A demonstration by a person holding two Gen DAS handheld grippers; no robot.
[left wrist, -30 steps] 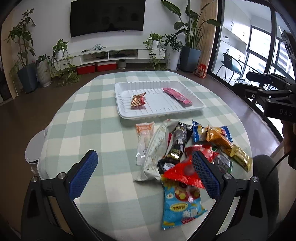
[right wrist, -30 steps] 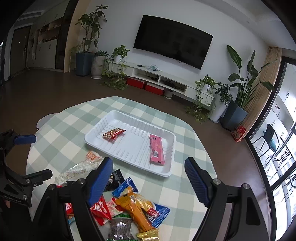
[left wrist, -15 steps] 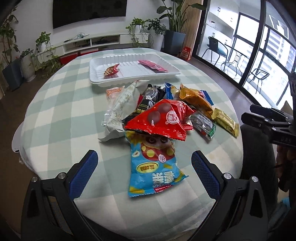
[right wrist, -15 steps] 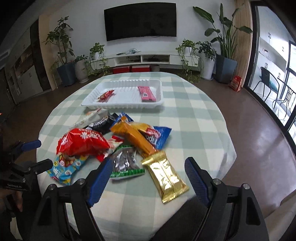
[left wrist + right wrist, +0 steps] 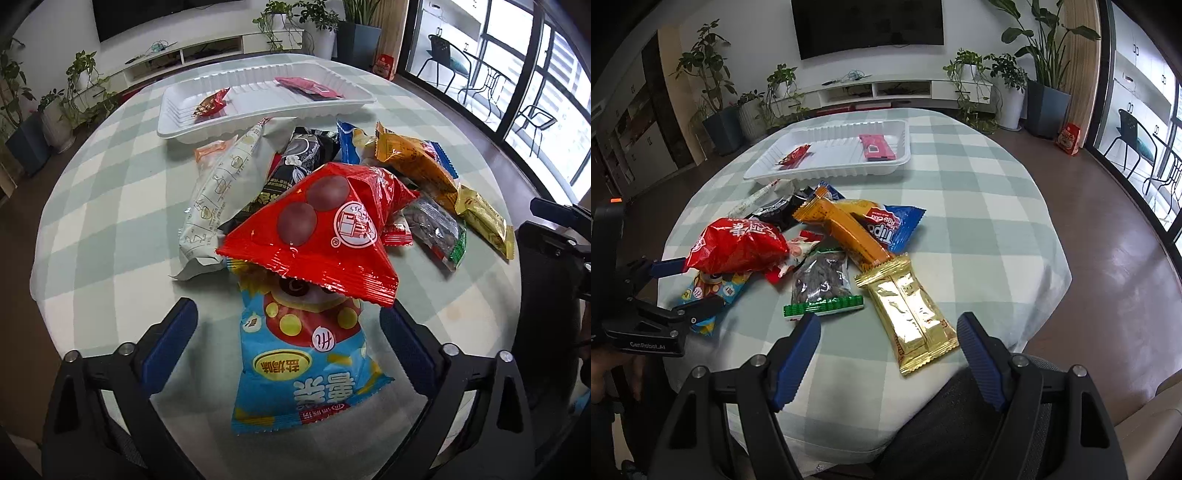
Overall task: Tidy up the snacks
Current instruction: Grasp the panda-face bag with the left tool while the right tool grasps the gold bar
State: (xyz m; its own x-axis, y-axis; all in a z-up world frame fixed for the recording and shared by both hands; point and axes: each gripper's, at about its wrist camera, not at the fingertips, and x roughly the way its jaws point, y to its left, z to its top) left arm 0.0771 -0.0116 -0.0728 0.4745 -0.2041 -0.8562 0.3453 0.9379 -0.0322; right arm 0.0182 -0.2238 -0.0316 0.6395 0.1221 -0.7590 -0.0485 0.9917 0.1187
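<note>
Here the blue snack bag (image 5: 299, 354) lies between the left gripper's (image 5: 288, 332) spread fingers, seemingly untouched; the right gripper (image 5: 888, 343) gapes too

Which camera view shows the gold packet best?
The right wrist view: the gold packet lies whole and near, just ahead of the open hand-held gripper. The left wrist view shows it small at the pile's far right edge.
</note>
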